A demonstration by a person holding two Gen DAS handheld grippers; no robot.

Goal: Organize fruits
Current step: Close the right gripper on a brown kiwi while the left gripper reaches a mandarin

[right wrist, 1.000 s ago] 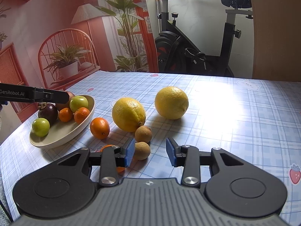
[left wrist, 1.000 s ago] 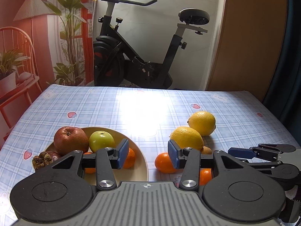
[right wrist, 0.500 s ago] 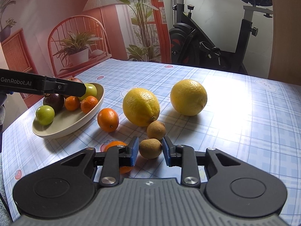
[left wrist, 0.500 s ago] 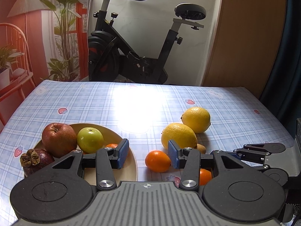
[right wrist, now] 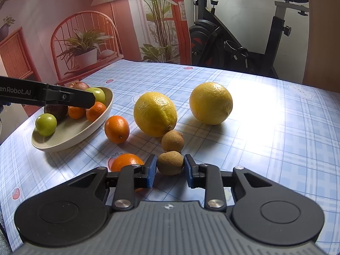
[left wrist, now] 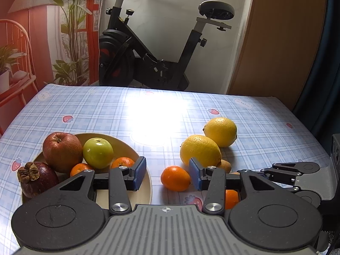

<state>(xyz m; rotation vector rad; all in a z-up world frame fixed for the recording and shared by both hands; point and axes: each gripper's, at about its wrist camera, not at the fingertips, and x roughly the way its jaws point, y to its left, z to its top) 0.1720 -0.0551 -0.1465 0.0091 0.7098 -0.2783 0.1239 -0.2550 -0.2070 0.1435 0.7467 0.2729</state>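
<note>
My right gripper (right wrist: pixel 170 169) is shut on a small brown fruit (right wrist: pixel 171 162), low over the tablecloth. A second brown fruit (right wrist: pixel 172 141) lies just beyond it. Two lemons (right wrist: pixel 155 113) (right wrist: pixel 210 103) and an orange (right wrist: pixel 116 128) sit further out, and another orange (right wrist: pixel 126 161) lies by the left finger. My left gripper (left wrist: pixel 167 173) is open and holds nothing, hovering between the beige bowl (left wrist: pixel 127 146) and the orange (left wrist: pixel 175 178). The bowl holds a red apple (left wrist: pixel 61 152), a green apple (left wrist: pixel 97 153), a mangosteen (left wrist: pixel 36 179) and tangerines (left wrist: pixel 124 162).
The table has a blue plaid cloth (left wrist: pixel 106 110). An exercise bike (left wrist: pixel 148 63) stands behind its far edge, and a wooden door (left wrist: pixel 276 42) is at the right. My right gripper (left wrist: pixel 295 174) shows at the right of the left wrist view.
My right gripper moved forward around the near brown fruit and its jaws closed on it. The left gripper stayed open and hardly moved.
</note>
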